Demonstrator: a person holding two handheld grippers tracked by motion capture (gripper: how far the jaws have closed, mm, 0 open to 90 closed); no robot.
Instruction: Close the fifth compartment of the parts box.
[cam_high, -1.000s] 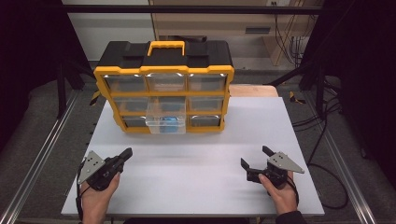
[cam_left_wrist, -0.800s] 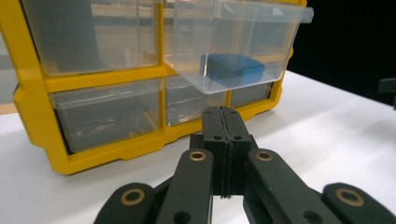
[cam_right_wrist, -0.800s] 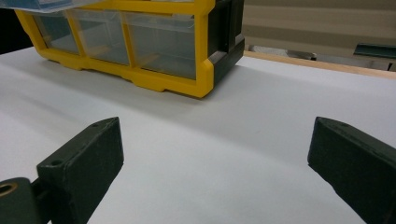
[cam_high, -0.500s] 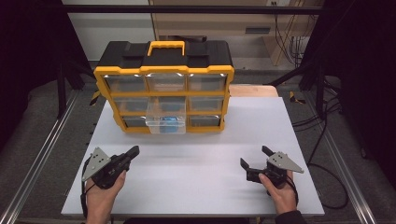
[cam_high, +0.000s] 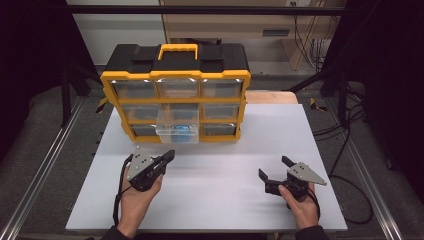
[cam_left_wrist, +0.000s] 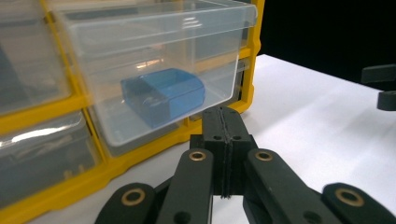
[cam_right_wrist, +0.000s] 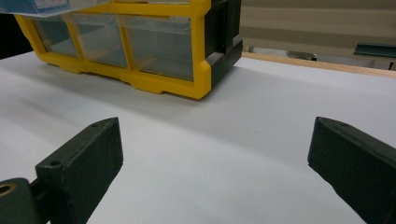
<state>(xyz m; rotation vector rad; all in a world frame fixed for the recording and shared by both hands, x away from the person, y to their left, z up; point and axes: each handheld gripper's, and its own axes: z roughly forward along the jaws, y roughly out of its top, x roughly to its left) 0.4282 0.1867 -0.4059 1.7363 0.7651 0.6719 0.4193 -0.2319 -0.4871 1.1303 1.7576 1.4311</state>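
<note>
Two grippers sit over the white table (cam_high: 220, 200). From above, the left gripper (cam_high: 169, 155), jaws pressed together on nothing, points at the pulled-out clear plastic drawer (cam_high: 176, 131) of the yellow-and-black organizer (cam_high: 175, 75). Its own view reveals the blue box (cam_left_wrist: 163, 95) inside. Near right, the right gripper (cam_high: 274, 169) stands with jaws apart.

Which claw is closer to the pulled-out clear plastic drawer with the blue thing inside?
Left. The left claw sits just in front of the clear plastic drawer, jaws shut; the right claw rests open, far off to its right.
</note>
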